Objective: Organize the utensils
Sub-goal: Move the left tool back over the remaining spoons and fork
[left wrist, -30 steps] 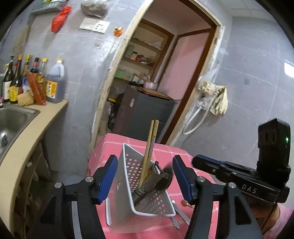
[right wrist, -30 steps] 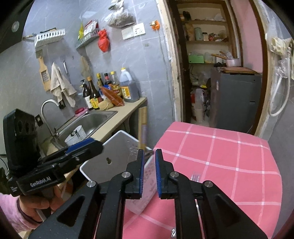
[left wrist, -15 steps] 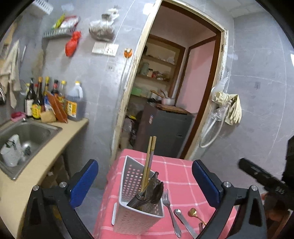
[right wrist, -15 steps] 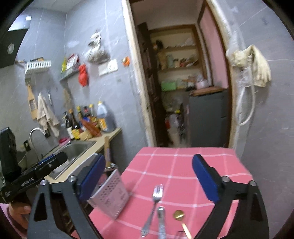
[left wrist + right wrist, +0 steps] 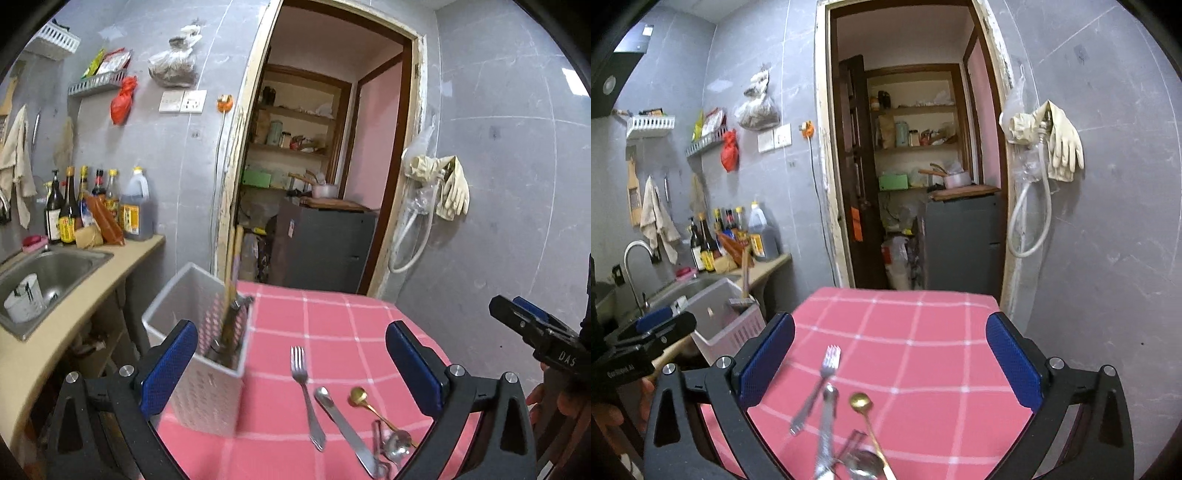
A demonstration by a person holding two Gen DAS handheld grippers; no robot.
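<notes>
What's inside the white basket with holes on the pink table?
Inside the white perforated plastic basket stand wooden chopsticks, poking above the rim, and some dark metal utensils leaning together. Their lower ends and the basket's bottom are hidden behind its wall.

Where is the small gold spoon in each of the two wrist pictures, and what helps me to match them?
Left wrist: the gold spoon lies low, right of centre, right of the fork.
Right wrist: the gold spoon lies low, near centre, again right of the fork.
Shared landmark: the pink checked tablecloth.
</notes>
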